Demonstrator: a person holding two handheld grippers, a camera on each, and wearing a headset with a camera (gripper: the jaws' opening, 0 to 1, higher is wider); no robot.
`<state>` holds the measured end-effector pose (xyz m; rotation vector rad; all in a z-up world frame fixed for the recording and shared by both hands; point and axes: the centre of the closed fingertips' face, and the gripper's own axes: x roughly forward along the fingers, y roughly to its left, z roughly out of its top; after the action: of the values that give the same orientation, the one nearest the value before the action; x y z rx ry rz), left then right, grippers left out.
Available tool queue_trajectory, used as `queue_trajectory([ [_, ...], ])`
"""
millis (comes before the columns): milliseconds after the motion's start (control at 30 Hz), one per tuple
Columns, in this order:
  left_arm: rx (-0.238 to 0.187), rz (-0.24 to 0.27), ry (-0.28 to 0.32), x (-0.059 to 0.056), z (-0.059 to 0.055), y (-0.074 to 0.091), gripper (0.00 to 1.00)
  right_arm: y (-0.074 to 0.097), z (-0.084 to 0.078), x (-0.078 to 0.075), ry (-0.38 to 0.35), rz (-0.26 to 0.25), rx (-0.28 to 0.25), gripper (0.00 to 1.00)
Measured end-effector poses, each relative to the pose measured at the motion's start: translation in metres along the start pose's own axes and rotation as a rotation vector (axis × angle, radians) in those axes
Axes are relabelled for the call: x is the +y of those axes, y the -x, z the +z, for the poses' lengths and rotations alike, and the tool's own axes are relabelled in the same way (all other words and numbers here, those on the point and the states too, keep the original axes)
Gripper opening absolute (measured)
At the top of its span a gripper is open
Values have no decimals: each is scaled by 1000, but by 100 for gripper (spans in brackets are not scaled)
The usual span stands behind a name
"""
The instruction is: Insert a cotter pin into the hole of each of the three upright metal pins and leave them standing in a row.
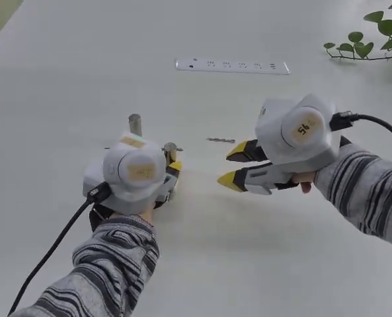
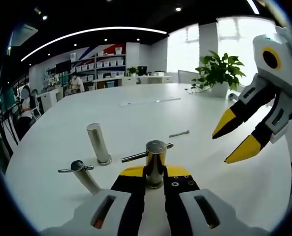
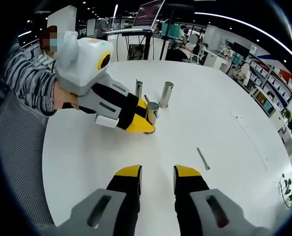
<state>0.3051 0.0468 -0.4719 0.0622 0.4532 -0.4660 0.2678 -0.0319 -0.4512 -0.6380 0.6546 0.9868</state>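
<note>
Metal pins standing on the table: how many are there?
3. One metal pin is clamped in the left gripper, a bare pin stands beyond it, and a third pin beside it holds a cotter pin.

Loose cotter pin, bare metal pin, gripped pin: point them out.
Loose cotter pin (image 1: pixel 221 140), head view, mid-shaft.
Bare metal pin (image 2: pixel 99 144), left gripper view, middle of its side.
Gripped metal pin (image 2: pixel 155 164), left gripper view, side below its cap.

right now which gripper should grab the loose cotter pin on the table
Right. The right gripper is open, empty and close to the loose cotter pin; the left gripper is shut on an upright metal pin.
</note>
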Motion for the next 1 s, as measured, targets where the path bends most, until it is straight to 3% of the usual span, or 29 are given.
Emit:
queue_trajectory([
  [267,42,-11,8,-3,-9,8,18,3,3,-1,-40,-2,-21,23],
  [433,54,-18,69,-3,-6,21,27,8,22,-3,-141,-3,-111,24],
  [767,34,-28,84,-1,3,51,43,14,64,-16,-245,-6,-231,27],
  [867,4,-3,57,7,12,62,52,11,78,-21,-277,-6,-276,30],
  [1000,-10,0,93,16,18,71,63,3,88,-26,-311,3,-304,31],
])
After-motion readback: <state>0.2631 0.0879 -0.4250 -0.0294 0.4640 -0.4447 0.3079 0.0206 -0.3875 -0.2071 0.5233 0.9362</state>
